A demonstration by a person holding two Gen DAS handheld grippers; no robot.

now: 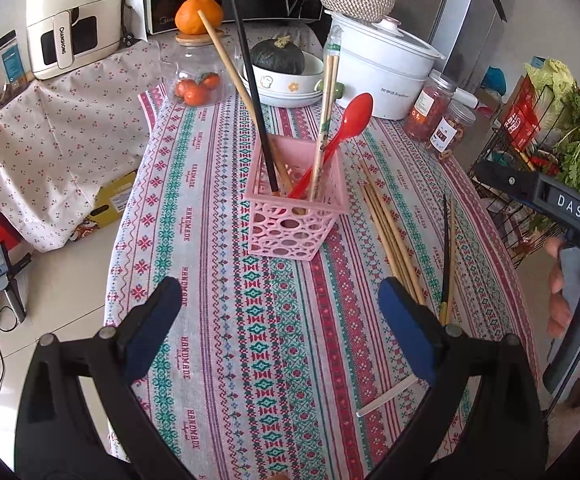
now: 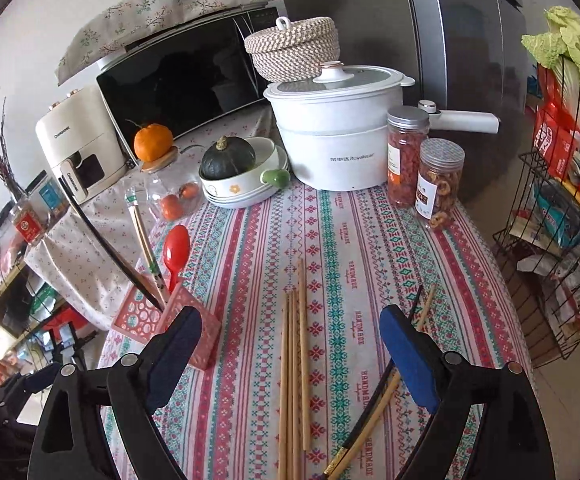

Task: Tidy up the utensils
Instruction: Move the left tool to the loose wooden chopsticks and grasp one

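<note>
Pink holder point(image 1: 296, 216) with openwork circle pattern, at table centre. Red spoon point(image 1: 340, 136) and black chopstick point(image 1: 250, 80) inside it. Plain tan chopsticks point(image 2: 294, 368) on tablecloth point(image 1: 266, 340), striped in pink, red, teal geometric bands with "HANDMADE" lettering. White pot point(image 2: 330, 148) at 12 o'clock; dark green squash point(image 2: 228, 158) at 11. Black left tool point(image 1: 280, 308) with blue pads point(image 1: 406, 320).

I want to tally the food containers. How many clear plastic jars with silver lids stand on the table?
2. The taller clear plastic jar of red snacks stands beside the white electric pot; the shorter clear jar of ring snacks stands just in front, touching it.
</note>
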